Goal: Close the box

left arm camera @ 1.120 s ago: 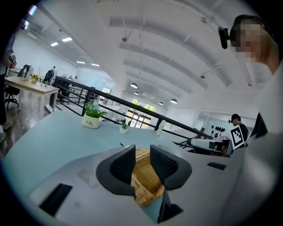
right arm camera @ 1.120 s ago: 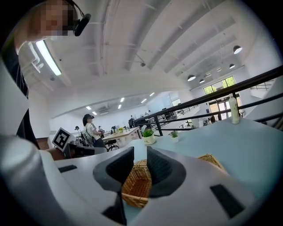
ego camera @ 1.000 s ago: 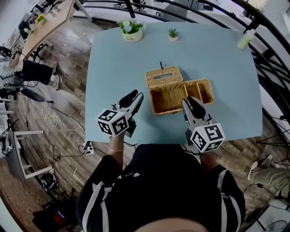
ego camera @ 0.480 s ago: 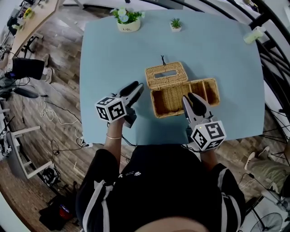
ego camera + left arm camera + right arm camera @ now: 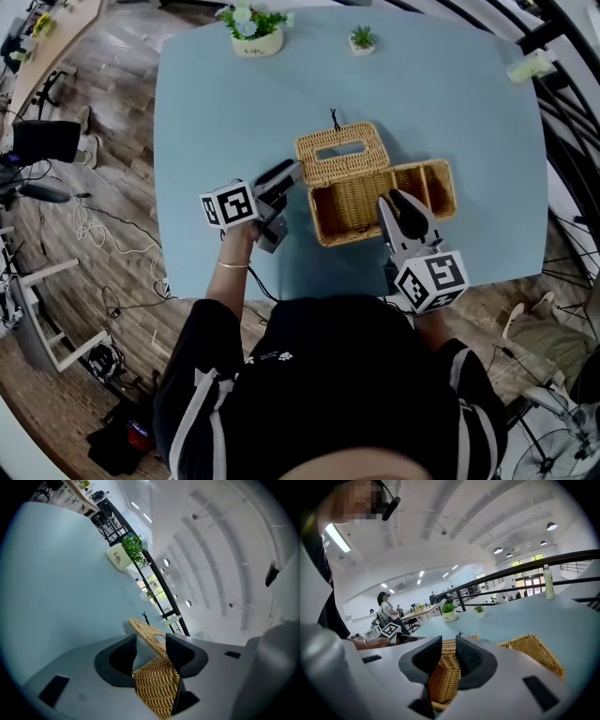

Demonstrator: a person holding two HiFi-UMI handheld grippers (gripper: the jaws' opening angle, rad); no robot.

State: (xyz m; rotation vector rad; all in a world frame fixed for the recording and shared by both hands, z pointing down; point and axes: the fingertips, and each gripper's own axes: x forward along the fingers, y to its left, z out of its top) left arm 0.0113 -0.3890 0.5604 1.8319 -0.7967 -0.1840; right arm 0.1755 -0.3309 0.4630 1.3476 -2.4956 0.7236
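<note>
An open wicker box [image 5: 356, 214] stands in the middle of the blue table [image 5: 216, 112]. Its lid [image 5: 339, 155] is folded back on the far side, a slot cut in its top. My left gripper [image 5: 286, 178] is at the lid's left end, rolled onto its side. In the left gripper view its jaws [image 5: 151, 639] have just been opening and stand wide, with the lid's edge [image 5: 149, 633] running between them and the box wall [image 5: 157, 686] below. My right gripper [image 5: 398, 202] hovers over the box's near wall. Its jaws [image 5: 448, 641] stand a narrow gap apart, gripping nothing, with wicker [image 5: 529, 648] beyond them.
At the table's far edge stand a white pot with a plant [image 5: 249, 28] and a small plant [image 5: 362, 39]. A pale bottle [image 5: 528, 67] stands at the far right corner by a black railing. A person [image 5: 386, 611] stands in the background.
The left gripper came down to the lid's left end and rolled onto its side, and its jaws widened. The right gripper edged slightly toward the box.
</note>
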